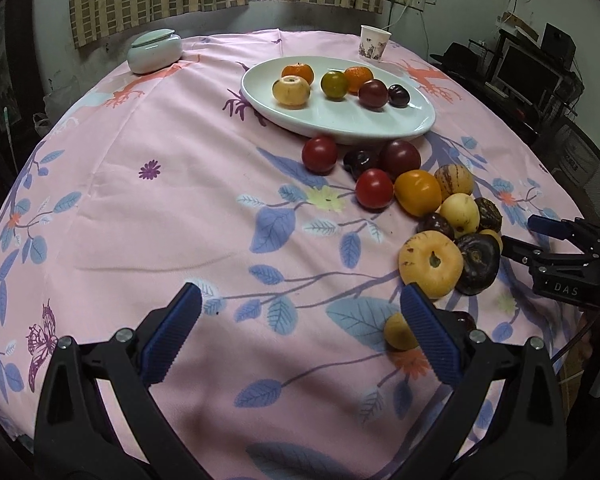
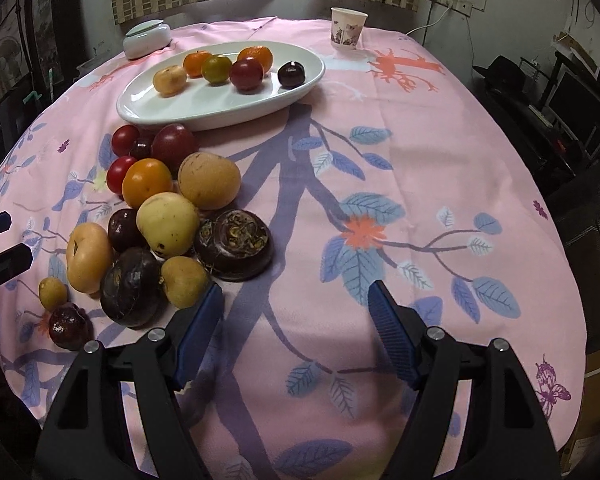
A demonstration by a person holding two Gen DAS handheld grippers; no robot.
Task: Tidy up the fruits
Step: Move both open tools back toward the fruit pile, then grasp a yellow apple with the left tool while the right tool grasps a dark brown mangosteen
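A white oval plate (image 1: 380, 128) (image 2: 148, 112) holds several fruits: oranges, a green citrus, a yellow fruit, dark plums. A heap of loose fruits (image 1: 428, 208) (image 2: 168, 216) lies on the pink floral cloth in front of the plate: red tomatoes, an orange one, yellow fruits, dark water chestnuts. My left gripper (image 1: 300, 320) is open and empty, low over the cloth, left of the heap; a small yellow fruit (image 1: 398, 334) sits by its right finger. My right gripper (image 2: 296, 320) is open and empty, just right of the heap; it also shows in the left wrist view (image 1: 524, 236).
A pale green lidded jar (image 1: 154, 52) (image 2: 146, 40) stands at the far left of the table. A paper cup (image 1: 374, 42) (image 2: 347, 28) stands at the far right. Curtains and a window are behind. Desks with monitors (image 1: 528, 72) are to the right.
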